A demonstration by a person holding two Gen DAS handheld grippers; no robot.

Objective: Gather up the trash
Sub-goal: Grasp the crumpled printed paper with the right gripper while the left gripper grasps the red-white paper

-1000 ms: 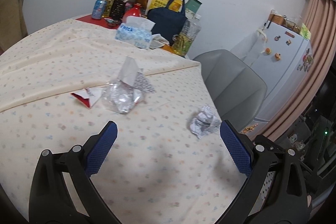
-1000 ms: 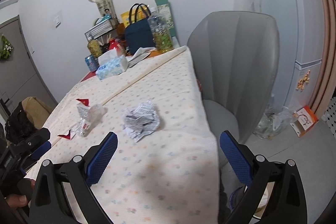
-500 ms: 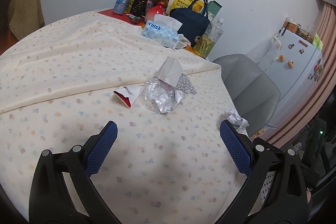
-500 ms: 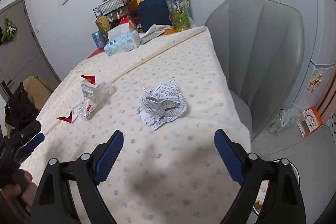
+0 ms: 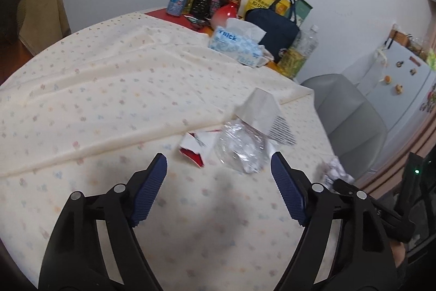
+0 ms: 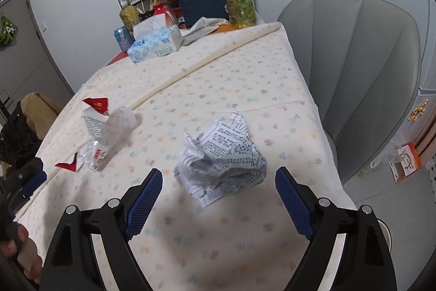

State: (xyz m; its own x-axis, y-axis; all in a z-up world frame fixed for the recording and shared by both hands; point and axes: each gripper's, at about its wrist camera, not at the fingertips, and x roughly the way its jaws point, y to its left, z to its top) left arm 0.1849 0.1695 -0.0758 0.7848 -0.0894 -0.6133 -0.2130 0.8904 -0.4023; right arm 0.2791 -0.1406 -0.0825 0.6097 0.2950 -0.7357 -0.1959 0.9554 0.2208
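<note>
Trash is being shown in two lots on the pale cloth-covered table (image 5: pixel 109 89). In the left wrist view, a crumpled clear plastic wrapper (image 5: pixel 241 150) is lying just ahead of the left gripper (image 5: pixel 219 182), touching a torn red-and-white paper packet (image 5: pixel 194 147) and a folded white printed leaflet (image 5: pixel 263 109). The jaws are being drawn inward, with nothing between the blue pads and no contact made. The wrapper is being judged light, springy and slippery; a hold across its bunched middle is being favoured, since thin edges would likely slide out.

In the right wrist view, a crumpled ball of white printed paper (image 6: pixel 222 158) is lying just ahead of the right gripper (image 6: pixel 219 195), near the table's edge beside the grey chair (image 6: pixel 362 67). The jaws are being held wide and empty. The paper is being judged light, soft and crushable, unlikely to slip; its thick centre is being favoured over the loose flap, which could tear or unfold.
</note>
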